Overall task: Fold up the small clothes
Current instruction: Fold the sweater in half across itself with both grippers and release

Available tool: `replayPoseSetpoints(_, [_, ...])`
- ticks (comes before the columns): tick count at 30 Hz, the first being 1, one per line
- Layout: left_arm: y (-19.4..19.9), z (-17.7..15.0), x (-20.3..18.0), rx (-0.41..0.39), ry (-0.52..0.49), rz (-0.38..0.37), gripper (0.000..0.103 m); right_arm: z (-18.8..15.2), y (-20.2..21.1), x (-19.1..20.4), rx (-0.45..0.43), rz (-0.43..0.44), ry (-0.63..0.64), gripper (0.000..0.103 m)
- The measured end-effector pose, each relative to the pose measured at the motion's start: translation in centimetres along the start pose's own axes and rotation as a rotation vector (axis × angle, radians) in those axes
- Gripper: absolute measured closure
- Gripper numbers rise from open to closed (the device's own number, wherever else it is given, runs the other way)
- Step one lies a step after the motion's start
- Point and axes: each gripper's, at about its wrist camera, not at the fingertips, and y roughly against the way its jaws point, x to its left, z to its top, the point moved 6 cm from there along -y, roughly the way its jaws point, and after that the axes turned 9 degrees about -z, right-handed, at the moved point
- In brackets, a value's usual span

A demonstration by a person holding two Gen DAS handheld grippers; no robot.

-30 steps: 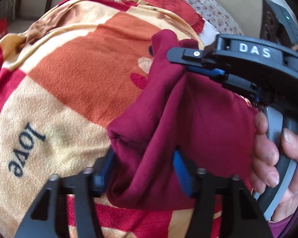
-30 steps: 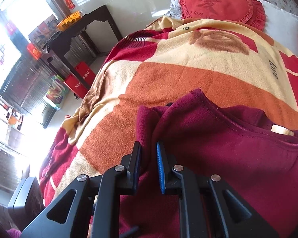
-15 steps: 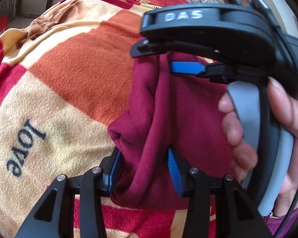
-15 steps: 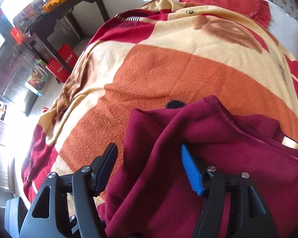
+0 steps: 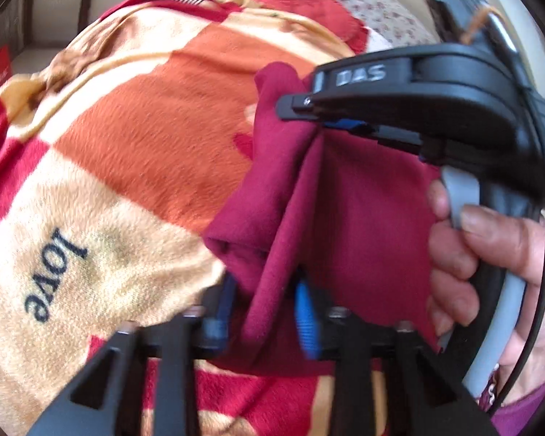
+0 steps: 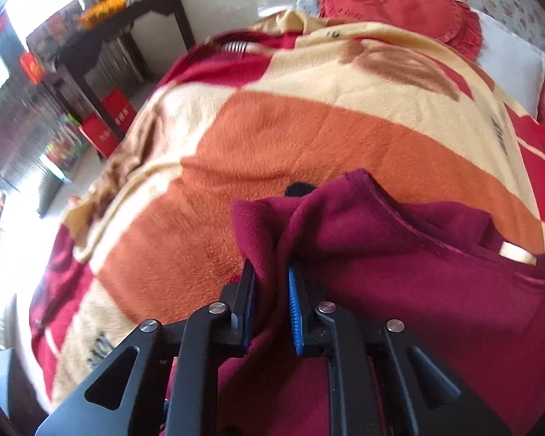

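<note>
A maroon knit garment point(image 5: 363, 218) lies bunched on an orange, cream and red fleece blanket point(image 5: 145, 145). At the bottom of the left wrist view, my left gripper point(image 5: 265, 290) has its jaws closing on a hanging fold of the garment, and the blue pads touch the cloth on both sides. My right gripper point(image 6: 270, 279) is shut on an upper edge of the same garment point(image 6: 418, 290). The right gripper point(image 5: 309, 118) is also in the left view at upper right, held by a person's hand point(image 5: 490, 247), pinching the cloth.
The blanket point(image 6: 309, 127) covers a bed. A red heart cushion point(image 6: 392, 3) and a white pillow point(image 6: 508, 69) lie at its far end. A dark side table point(image 6: 127, 18) and red boxes point(image 6: 109, 127) stand on the floor to the left.
The right gripper opened wide half a second ago and has shut again on the garment's edge. The left jaws have narrowed onto the fold between them.
</note>
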Motion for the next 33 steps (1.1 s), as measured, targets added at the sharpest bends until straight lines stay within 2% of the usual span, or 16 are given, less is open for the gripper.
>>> replayPoseSetpoints(2, [0.9, 0.2, -1.4, -0.014, -0.040, -0.017, 0.084, -0.1, 2.2, -1.1, -0.047, 0.052, -0.030, 0.103])
replayPoseSetpoints(5, [2.1, 0.5, -4.2, -0.023, -0.095, -0.050, 0.086, -0.2, 4.9, -2.9, -0.093, 0.084, -0.048, 0.103])
replayPoseSetpoints(10, [2.5, 0.7, -8.8, -0.025, -0.173, -0.085, 0.086, -0.6, 8.2, -7.1, -0.124, 0.116, -0.111, 0.103])
replayPoseSetpoints(12, [2.2, 0.4, -10.8, -0.016, -0.206, -0.083, 0.086, -0.9, 8.9, -8.2, -0.135, 0.109, -0.124, 0.103])
replayPoseSetpoints(17, [1.4, -0.5, -12.9, 0.005, -0.260, -0.075, 0.086, -1.9, 10.6, -9.8, -0.162, 0.105, -0.136, 0.103])
replayPoseSetpoints(23, [1.2, -0.5, -17.8, 0.018, -0.337, -0.132, 0.087, -2.9, 13.9, -13.1, -0.226, 0.088, -0.157, 0.103])
replayPoseSetpoints(27, [0.3, -1.5, -22.8, 0.035, -0.420, -0.184, 0.087, -4.6, 17.0, -18.0, -0.276, 0.049, -0.207, 0.103])
replayPoseSetpoints(30, [-1.7, -2.8, -26.1, 0.065, -0.476, -0.206, 0.087, -6.6, 17.9, -22.1, -0.279, 0.013, -0.269, 0.103])
replayPoseSetpoints(32, [-3.4, -4.1, -27.8, 0.102, -0.515, -0.227, 0.082, -8.1, 17.8, -24.6, -0.266, -0.006, -0.320, 0.103])
replayPoseSetpoints(33, [-3.9, -4.6, -28.2, 0.121, -0.528, -0.235, 0.075, -9.1, 17.5, -26.0, -0.257, -0.021, -0.350, 0.103])
